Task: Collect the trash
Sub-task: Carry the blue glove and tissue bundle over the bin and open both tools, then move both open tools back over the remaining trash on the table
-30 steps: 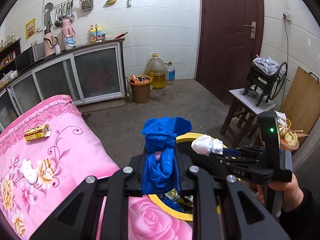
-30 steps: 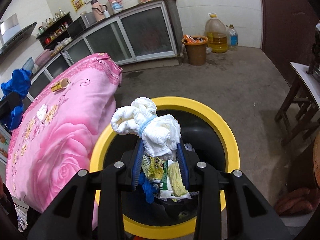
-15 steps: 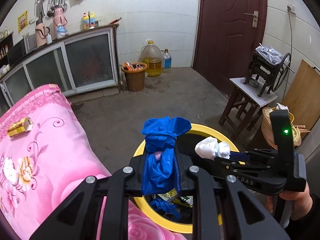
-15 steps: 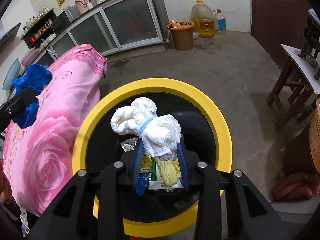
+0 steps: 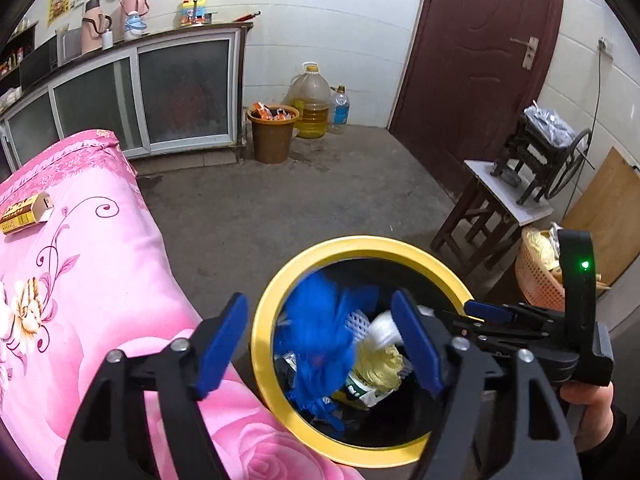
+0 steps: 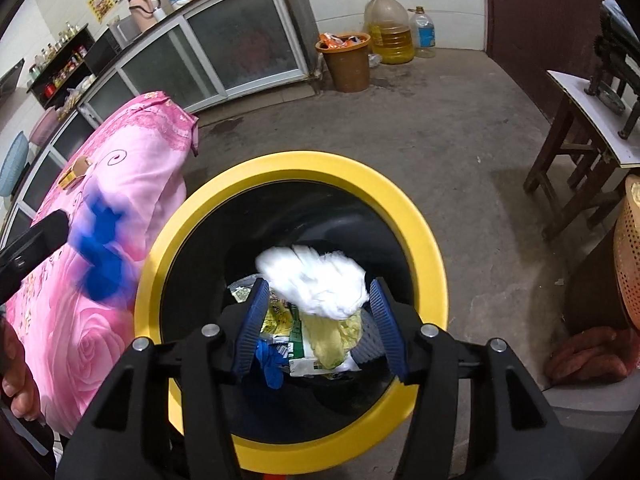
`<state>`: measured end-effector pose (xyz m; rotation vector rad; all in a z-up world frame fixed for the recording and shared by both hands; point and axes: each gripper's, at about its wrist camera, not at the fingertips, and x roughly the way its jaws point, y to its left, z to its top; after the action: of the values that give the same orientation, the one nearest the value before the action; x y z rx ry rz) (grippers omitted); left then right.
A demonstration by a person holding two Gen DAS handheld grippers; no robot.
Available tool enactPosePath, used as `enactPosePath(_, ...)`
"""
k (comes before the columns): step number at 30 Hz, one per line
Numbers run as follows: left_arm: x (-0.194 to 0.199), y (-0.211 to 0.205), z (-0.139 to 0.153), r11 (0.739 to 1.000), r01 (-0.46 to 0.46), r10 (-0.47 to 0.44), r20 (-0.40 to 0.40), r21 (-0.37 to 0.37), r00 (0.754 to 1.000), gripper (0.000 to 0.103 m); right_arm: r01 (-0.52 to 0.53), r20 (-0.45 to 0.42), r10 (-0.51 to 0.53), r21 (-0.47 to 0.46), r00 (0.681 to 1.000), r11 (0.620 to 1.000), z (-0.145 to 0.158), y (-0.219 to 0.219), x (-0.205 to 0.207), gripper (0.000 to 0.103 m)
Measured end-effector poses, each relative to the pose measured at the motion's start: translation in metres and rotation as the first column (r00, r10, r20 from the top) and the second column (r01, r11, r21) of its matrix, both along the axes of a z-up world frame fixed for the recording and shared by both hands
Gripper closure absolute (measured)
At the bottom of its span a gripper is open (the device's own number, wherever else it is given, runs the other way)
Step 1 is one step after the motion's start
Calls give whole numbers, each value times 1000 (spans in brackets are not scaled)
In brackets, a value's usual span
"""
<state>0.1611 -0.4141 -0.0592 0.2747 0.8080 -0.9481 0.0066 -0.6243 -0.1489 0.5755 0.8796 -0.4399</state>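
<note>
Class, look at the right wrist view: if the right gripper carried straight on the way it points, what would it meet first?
Probably the white wad, blurred between the right gripper's opening jaws; past it, the wrappers in the yellow-rimmed bin. Depth is unclear.

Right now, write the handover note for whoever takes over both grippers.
Left gripper: jaws opening, blue glove blurred between them, loose, over the yellow-rimmed bin.
Right gripper: jaws opening, white wad between the pads, above the bin's mouth.
Done: wrappers and another blue piece lie in the bin.
Left: yellow box on the pink quilt.
</note>
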Motion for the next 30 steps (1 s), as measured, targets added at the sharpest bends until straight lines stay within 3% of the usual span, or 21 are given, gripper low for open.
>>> enactPosePath(3,2,10,1,1000,-15,15,30,-2,999,19,8,18,-8,-1,1000,1000,6,0,-4,49)
enactPosePath(7,10,39,3,999,-39,39,59,-7,998,13,12,53,-10,-27,999,1000,18,1,-8,44)
enactPosePath(13,31,119,9,989,-144,140,99,26,985,10,-45,97,49,-48,994,998,33,10,8,32)
enactPosePath(16,41,167,14,973,-228,222,124,40,967,8,-115,121,124,-79,985,990,43,27,27,25)
enactPosePath(19,56,213,17,937,-344,332,146,66,932,8,-201,141,220,-140,965,970,55,50,52,18)
enactPosePath(21,75,245,17,890,-446,431,147,94,890,8,-261,145,287,-178,947,949,63,67,70,15)
enactPosePath(25,110,286,15,817,-569,565,74,88,822,8,-416,148,462,-261,875,871,82,110,120,15)
enactPosePath(30,139,300,9,784,-618,620,0,59,785,8,-571,148,633,-315,760,758,105,155,187,15)
